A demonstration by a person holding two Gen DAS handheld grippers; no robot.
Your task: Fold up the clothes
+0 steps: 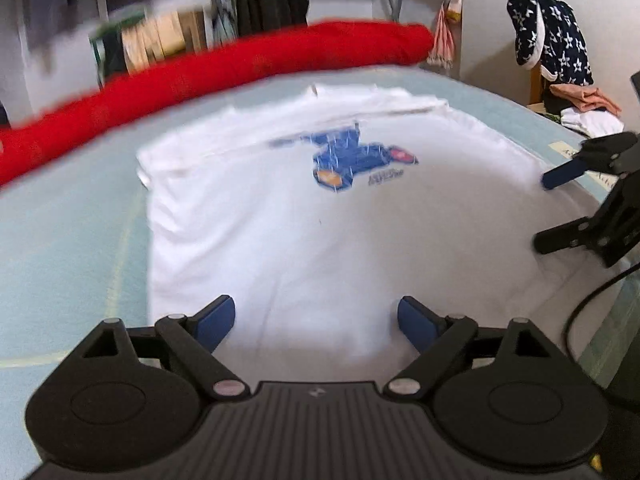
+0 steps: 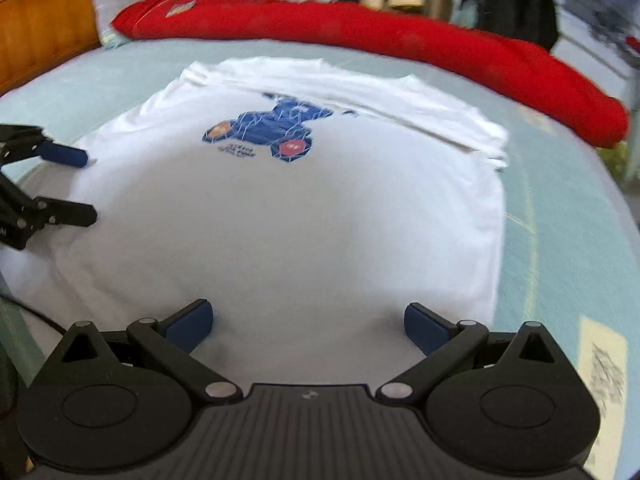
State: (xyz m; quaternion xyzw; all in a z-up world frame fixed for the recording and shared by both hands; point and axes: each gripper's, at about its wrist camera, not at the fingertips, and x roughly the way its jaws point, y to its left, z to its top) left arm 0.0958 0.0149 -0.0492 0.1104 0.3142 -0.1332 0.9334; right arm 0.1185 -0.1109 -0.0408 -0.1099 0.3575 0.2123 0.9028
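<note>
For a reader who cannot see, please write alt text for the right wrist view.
The open right gripper hovers over the near hem of a white T-shirt with a blue print, spread on a pale blue bed. The open left gripper is at the shirt's left edge; a red bolster lies behind.

The T-shirt (image 1: 280,240) is white, with a blue printed figure (image 1: 352,156) carrying small orange and red patches on its chest. It lies on a pale blue-green bed sheet (image 1: 72,240) crossed by thin yellow lines, beside a long bright red bolster (image 2: 400,36) and an orange-brown wooden headboard (image 2: 48,20). The left claw (image 1: 316,322) and right claw (image 2: 308,322) are black with dark blue pads, and a navy garment with white stars (image 1: 552,36) hangs by the wall.
</note>
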